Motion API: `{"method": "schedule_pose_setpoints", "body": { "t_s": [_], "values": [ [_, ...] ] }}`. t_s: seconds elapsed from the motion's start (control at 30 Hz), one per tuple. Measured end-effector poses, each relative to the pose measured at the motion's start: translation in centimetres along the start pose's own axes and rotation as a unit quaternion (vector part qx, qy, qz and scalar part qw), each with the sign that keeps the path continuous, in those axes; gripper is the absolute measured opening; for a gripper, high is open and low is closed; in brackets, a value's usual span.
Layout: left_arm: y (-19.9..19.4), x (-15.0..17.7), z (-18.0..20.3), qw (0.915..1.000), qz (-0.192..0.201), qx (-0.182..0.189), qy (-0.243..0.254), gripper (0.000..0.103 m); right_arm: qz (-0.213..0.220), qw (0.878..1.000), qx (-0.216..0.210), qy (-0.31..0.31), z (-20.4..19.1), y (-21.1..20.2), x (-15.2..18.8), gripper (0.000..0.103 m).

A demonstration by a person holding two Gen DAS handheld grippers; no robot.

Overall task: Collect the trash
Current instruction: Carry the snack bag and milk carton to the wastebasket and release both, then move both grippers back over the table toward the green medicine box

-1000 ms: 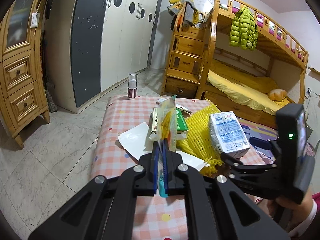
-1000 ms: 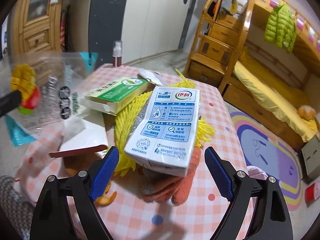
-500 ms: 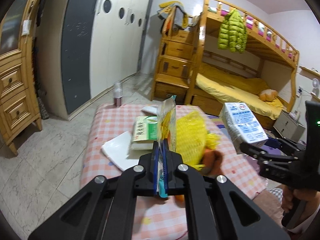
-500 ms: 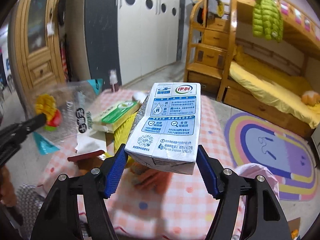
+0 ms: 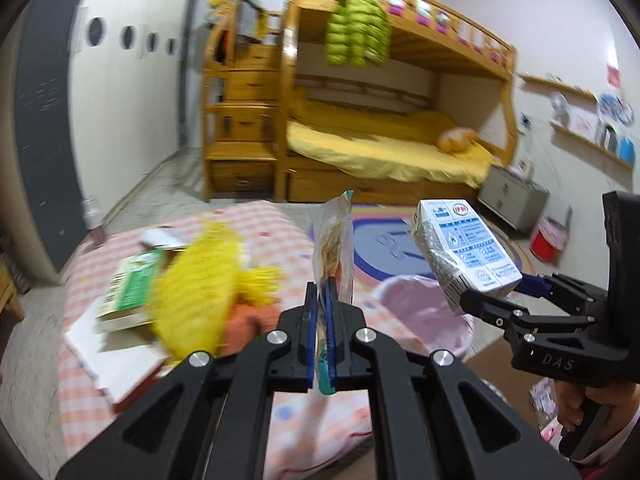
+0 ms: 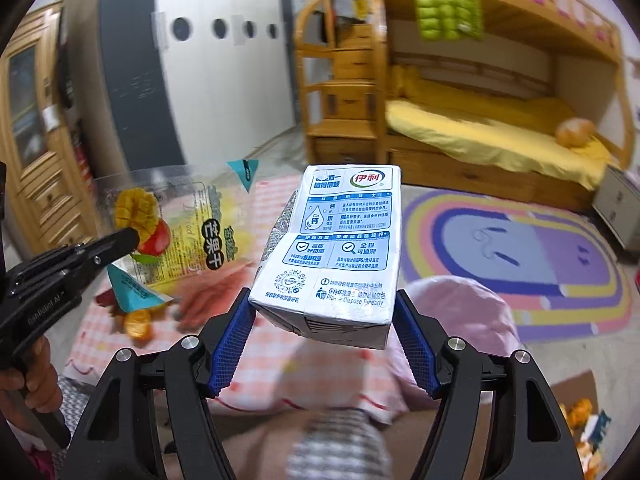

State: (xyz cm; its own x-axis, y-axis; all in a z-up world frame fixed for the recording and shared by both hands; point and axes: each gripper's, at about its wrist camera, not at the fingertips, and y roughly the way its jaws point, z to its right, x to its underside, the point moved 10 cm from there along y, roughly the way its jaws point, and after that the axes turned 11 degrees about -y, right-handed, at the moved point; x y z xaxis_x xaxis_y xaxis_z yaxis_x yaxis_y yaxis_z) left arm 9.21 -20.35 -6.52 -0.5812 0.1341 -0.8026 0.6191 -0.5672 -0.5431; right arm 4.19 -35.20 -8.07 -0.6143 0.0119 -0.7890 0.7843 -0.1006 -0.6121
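Observation:
My left gripper [image 5: 321,300] is shut on a clear dried-mango snack bag [image 5: 334,248], held edge-on in the air; the bag also shows in the right wrist view [image 6: 180,232]. My right gripper [image 6: 324,320] is shut on a white and blue milk carton [image 6: 340,248], also seen in the left wrist view [image 5: 464,256]. Both are held up above the checked table [image 5: 280,232], with the carton over a pink-lined trash bin [image 5: 420,312] that also shows below the carton in the right wrist view [image 6: 452,304].
On the table lie a yellow net bag [image 5: 200,292], a green and white box [image 5: 128,288], white paper [image 5: 120,356] and something orange [image 5: 248,320]. A wooden bunk bed [image 5: 380,140], a rainbow rug [image 6: 520,248] and wardrobes [image 6: 200,60] surround it.
Both grippers rose and swung right, away from the table's clutter toward the pink bin. The right gripper closed on the milk carton and lifted it. The left kept hold of the snack bag.

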Motion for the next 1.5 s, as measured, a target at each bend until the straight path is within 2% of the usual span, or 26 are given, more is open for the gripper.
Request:
{"method": "schedule_pose_setpoints", "body": {
  "t_s": [0.3,0.47,0.7,0.77,0.8,0.83,0.87,0.93,1.03,1.23,1.5],
  "values": [
    [7.6,1.1,8.1,0.9952,-0.050,0.037,0.075,0.002,-0.040,0.995,0.067,0.067,9.0,0.7,5.2,0.069],
    [11.7,1.5,11.7,0.9897,-0.073,0.055,0.111,0.002,-0.069,0.990,0.077,0.099,12.5,2.9,8.0,0.069],
    [16.2,1.7,14.7,0.9846,-0.096,0.075,0.125,0.003,-0.101,0.984,0.085,0.119,15.6,5.9,10.5,0.069],
    [17.1,1.6,15.4,0.9841,-0.099,0.078,0.125,0.006,-0.105,0.983,0.087,0.122,16.3,7.0,10.7,0.070],
    [17.5,1.5,15.6,0.9837,-0.101,0.081,0.124,0.017,-0.106,0.983,0.088,0.123,16.6,7.3,10.9,0.070],
    [17.7,1.4,15.7,0.9839,-0.101,0.081,0.124,0.041,-0.107,0.982,0.089,0.125,16.9,7.8,10.9,0.070],
    [17.8,1.3,15.8,0.9842,-0.097,0.081,0.123,0.060,-0.107,0.982,0.087,0.125,17.2,8.6,11.0,0.073],
    [17.8,0.9,15.5,0.9857,-0.085,0.077,0.123,0.062,-0.119,0.981,0.091,0.126,17.8,9.7,11.4,0.077],
    [17.8,0.5,14.0,0.9882,-0.089,0.063,0.108,0.062,-0.128,0.977,0.101,0.137,18.6,10.4,11.8,0.078],
    [15.2,-0.6,10.2,0.9940,-0.080,0.025,0.070,0.062,-0.098,0.980,0.102,0.142,18.2,6.8,10.1,0.078],
    [9.2,-1.3,7.5,0.9972,-0.053,0.005,0.054,0.063,-0.049,0.989,0.078,0.113,13.7,1.9,5.6,0.077]
  ]
}}
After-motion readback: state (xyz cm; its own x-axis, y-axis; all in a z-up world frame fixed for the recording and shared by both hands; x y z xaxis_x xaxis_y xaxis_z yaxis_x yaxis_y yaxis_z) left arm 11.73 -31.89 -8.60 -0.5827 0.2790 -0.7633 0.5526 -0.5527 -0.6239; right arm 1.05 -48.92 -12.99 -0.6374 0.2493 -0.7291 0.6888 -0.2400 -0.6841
